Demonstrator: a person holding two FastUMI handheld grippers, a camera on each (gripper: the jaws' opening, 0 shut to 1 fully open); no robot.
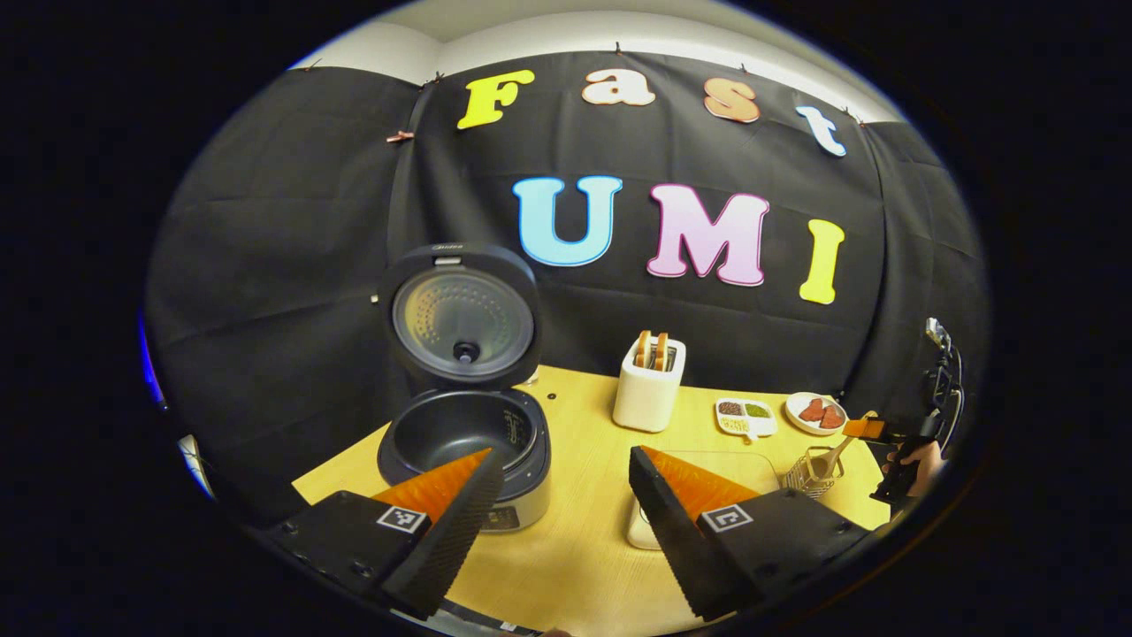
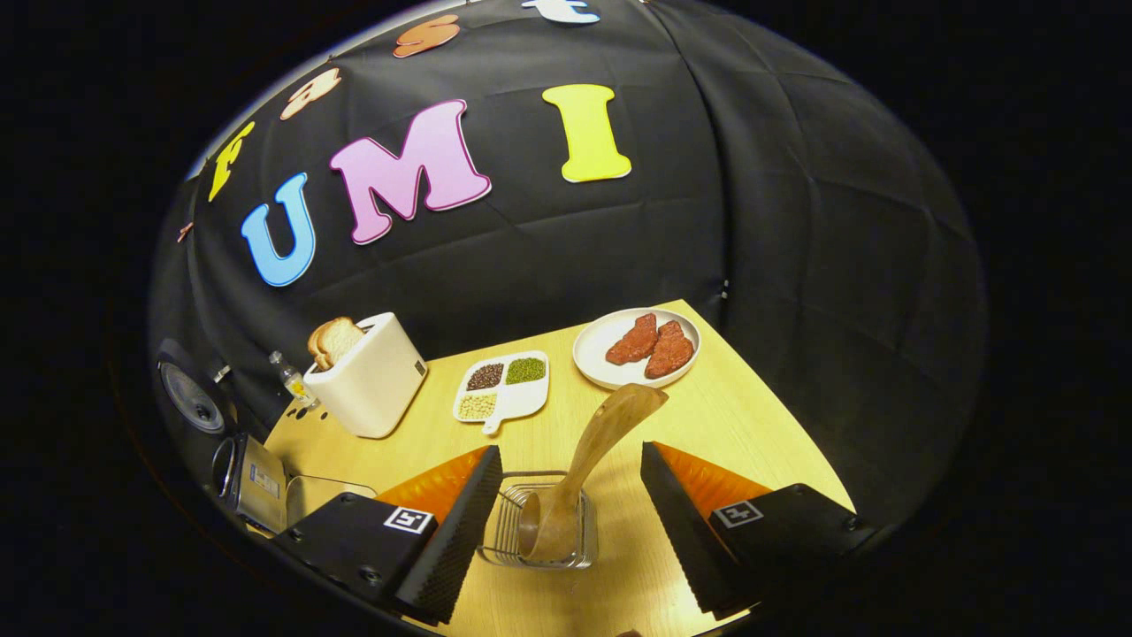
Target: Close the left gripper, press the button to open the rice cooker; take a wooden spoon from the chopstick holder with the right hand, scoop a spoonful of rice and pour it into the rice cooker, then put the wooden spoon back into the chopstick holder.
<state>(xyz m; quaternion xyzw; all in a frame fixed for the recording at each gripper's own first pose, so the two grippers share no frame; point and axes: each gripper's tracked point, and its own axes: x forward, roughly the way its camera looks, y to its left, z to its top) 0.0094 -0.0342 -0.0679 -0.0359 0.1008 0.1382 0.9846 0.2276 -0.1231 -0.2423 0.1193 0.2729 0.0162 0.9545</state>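
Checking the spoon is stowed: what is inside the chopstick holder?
A wooden spoon stands tilted in the wire chopstick holder, bowl end down. Nothing else is visible inside.

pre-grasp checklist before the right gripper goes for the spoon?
1. Rice cooker lid open: ok, lid up, pot exposed.
2. Wooden spoon in the chopstick holder, handle leaning up and away: ok.
3. Right gripper open: ok, fingers apart on either side of the holder.
4. Right gripper closed on the spoon: not ok, no contact yet.
5. Left gripper clear of the pot: ok, open and held in front of the cooker.
6. Rice supply ready: cannot tell.
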